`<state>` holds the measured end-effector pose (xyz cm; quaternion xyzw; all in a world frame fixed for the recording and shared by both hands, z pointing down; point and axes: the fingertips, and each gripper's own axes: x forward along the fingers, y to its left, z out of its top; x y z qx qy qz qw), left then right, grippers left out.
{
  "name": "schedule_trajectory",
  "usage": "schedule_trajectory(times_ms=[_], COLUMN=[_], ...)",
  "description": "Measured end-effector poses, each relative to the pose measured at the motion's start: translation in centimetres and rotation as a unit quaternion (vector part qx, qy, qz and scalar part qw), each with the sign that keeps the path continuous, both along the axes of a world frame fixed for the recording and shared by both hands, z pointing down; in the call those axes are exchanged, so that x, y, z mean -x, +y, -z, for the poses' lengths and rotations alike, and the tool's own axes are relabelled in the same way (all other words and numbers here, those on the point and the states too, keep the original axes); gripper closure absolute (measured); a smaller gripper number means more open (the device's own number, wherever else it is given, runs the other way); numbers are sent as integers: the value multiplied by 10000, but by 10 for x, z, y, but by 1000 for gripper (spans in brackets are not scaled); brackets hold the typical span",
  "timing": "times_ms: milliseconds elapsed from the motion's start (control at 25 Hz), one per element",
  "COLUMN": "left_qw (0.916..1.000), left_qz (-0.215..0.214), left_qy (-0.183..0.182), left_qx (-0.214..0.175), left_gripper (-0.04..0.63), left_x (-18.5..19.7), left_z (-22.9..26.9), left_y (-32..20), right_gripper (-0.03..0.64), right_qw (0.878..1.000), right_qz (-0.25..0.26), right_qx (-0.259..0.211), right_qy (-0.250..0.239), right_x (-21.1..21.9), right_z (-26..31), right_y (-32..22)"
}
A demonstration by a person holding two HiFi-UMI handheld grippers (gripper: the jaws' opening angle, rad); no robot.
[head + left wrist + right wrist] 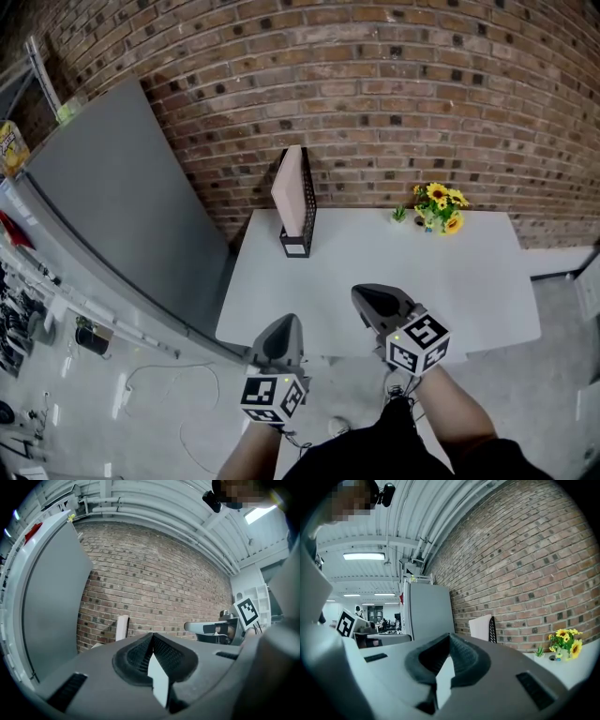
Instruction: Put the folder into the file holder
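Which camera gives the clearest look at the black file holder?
The head view: the file holder stands whole on the table, folder inside. The right gripper view shows its mesh edge sideways; the left gripper view, only a small distant sliver.

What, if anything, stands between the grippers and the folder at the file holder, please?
Nothing visible. Only bare table lies between the left gripper, the right gripper and the folder, already upright in the file holder; the flowers sit off to the right.
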<state>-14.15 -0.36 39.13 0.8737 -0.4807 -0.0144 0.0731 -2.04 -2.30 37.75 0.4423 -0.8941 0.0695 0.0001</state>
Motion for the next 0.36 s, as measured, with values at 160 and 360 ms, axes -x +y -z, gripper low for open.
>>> schedule_trajectory(times_ms=[160, 360], left_qw=[10000, 10000], left_qz=[24, 15], left_qy=[48, 89], left_qx=[-16, -28], left_gripper=[589, 589], left_x=[0, -4], left_z=[2, 3], left_y=[-2, -3], right_gripper=[614, 614], right_qw=[10000, 10000], right_qz=[22, 11], right_qx=[-21, -19], right_qy=[27, 27], right_x=[0, -4], right_z=[3, 3], right_y=[-1, -1])
